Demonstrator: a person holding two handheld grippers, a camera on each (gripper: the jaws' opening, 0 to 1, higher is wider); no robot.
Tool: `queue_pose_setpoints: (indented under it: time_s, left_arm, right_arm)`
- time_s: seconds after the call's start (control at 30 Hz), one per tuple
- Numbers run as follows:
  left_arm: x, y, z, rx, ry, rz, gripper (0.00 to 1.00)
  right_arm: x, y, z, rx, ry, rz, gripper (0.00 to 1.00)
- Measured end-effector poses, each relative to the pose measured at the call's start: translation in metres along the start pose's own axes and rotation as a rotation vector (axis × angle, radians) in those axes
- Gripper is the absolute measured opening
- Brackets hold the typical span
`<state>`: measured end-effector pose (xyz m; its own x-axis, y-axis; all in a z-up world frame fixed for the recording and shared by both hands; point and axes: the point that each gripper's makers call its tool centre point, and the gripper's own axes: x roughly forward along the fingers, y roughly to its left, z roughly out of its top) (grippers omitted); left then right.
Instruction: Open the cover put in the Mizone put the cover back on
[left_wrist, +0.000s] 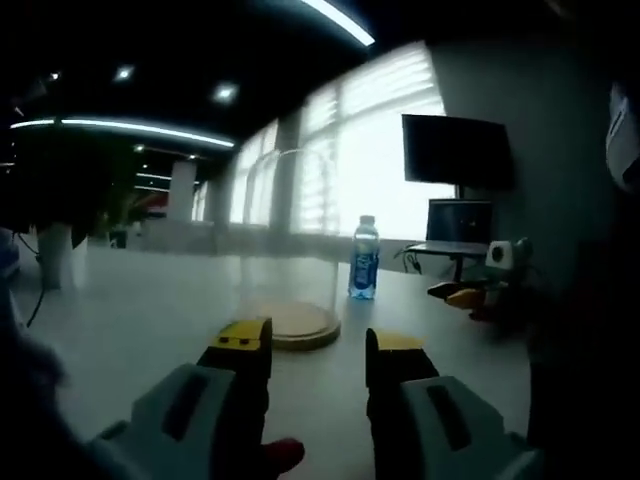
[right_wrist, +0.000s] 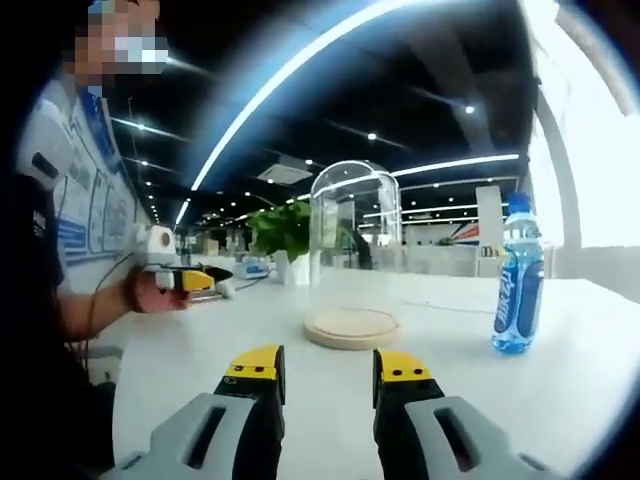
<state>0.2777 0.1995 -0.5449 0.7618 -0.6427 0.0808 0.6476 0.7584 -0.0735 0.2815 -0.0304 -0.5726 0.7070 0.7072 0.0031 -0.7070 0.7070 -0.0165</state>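
Both grippers, left gripper (left_wrist: 318, 348) and right gripper (right_wrist: 328, 364), stand released at frame bottom; a careless approach could topple the centre glass dome cover (right_wrist: 355, 250) or Mizone bottle (right_wrist: 519, 275).

Left tongs (left_wrist: 318, 352) with two thick black jaws, each capped by a yellow tip and set into a pale grey, rounded shell with a dark slot on top; a bit of red down low between them. Right tongs (right_wrist: 329, 372) of the same build: black jaws, yellow caps with small dark marks, grey shells. In the right gripper view, a person's dark top with a white and blue patterned sleeve (right_wrist: 60, 170), plus a dark band (right_wrist: 130, 290) round the wrist.
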Motion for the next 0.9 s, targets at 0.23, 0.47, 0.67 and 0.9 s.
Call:
queue_pose_setpoints:
  time_s: [0.23,0.47,0.67,0.9]
  left_arm:
    - [0.006,0.004,0.004,-0.023,0.004,-0.032,0.33]
    - [0.012,0.023,0.001,0.006,0.040,-0.017,0.38]
    - [0.019,0.047,0.004,0.044,0.046,0.000,0.39]
    - [0.026,0.068,0.000,0.048,0.062,0.030,0.37]
  right_arm:
    - [0.017,0.003,0.010,0.016,-0.031,0.035,0.30]
    - [0.042,0.010,0.013,0.005,-0.013,0.066,0.30]
    - [0.057,0.019,0.017,0.005,-0.026,0.096,0.31]
    - [0.066,0.022,0.012,0.014,-0.016,0.109,0.31]
